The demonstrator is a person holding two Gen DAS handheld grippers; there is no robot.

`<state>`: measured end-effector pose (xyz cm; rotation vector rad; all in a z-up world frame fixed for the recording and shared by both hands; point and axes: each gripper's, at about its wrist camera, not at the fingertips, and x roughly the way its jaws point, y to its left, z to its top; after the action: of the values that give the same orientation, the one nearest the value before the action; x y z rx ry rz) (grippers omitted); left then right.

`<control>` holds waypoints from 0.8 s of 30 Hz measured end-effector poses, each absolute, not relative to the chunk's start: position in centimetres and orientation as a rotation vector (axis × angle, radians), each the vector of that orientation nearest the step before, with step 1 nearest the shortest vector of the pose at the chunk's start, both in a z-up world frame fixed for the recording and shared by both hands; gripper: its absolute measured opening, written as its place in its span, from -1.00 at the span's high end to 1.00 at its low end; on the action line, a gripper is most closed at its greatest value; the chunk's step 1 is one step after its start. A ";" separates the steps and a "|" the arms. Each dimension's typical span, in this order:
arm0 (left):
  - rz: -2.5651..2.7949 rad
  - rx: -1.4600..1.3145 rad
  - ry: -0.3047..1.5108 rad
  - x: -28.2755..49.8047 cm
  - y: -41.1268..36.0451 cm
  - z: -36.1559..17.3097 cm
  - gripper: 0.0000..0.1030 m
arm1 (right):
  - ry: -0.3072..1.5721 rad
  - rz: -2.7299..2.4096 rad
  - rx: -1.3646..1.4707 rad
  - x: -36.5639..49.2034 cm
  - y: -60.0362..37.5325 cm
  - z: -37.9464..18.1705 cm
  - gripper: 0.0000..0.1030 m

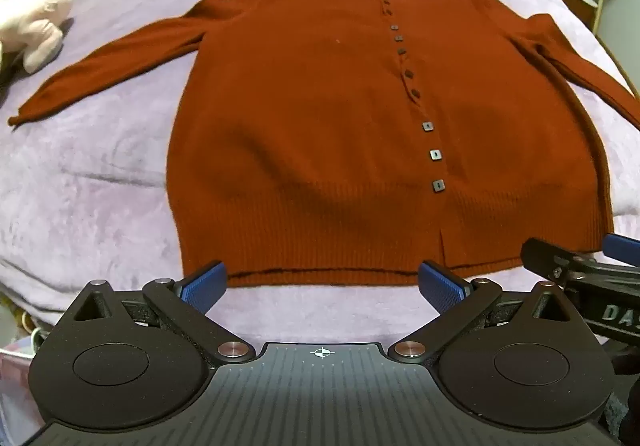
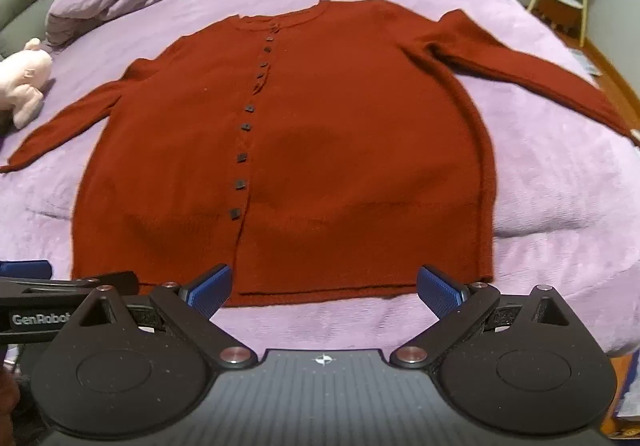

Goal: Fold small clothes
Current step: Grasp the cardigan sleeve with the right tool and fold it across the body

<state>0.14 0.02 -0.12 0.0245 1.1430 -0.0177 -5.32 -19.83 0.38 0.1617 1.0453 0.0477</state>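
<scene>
A rust cardigan is spread flat on the bed, sleeves out. Both the left gripper and the right gripper are held released, empty, near its hem.

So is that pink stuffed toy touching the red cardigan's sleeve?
Apart. In the left wrist view, the pink stuffed toy lies beyond the cardigan sleeve, with a strip of purple bedcover showing between them.

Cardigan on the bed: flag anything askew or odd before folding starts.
The cardigan lies flat, sleeves spread. Only its button placket puckers and gapes slightly midway. A pink plush toy sits beside the sleeve.
</scene>
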 end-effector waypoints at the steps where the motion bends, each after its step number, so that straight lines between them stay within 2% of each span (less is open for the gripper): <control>1: -0.019 0.022 1.148 0.3 0.0 -0.3 -1.00 | 1.042 0.070 0.189 -5.2 -20.1 0.3 -0.92; 10: -0.069 -0.004 1.175 2.7 -0.6 -0.8 -1.00 | 0.947 0.153 0.414 -4.1 -24.1 -1.1 -0.92; 14: -0.107 -0.063 1.073 5.1 -0.9 -0.8 -1.00 | 0.874 0.102 0.521 -2.1 -28.5 -1.6 -0.86; 17: -0.140 -0.102 1.027 7.8 -0.8 -1.0 -1.00 | 0.738 -0.044 0.610 -0.2 -34.3 -1.9 -0.79; 19: -0.167 -0.158 1.022 9.3 -0.5 -1.1 -1.00 | 0.643 -0.189 0.693 1.0 -39.5 -2.5 -0.66; 21: -0.126 -0.137 1.027 11.1 -0.5 -2.3 -1.00 | 0.582 -0.327 0.809 1.9 -44.8 -4.0 -0.21; 23: -0.101 -0.137 1.004 12.3 -0.7 -2.8 -1.00 | 0.570 -0.451 0.921 2.3 -48.8 -5.6 0.12; 24: -0.084 -0.124 1.001 12.8 -0.8 -3.5 -1.00 | 0.558 -0.520 0.992 2.4 -51.2 -6.8 0.17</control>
<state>12.84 -0.80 -3.48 -0.1244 1.0011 -0.0839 2.38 -51.21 -6.76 0.9924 0.5580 -0.5195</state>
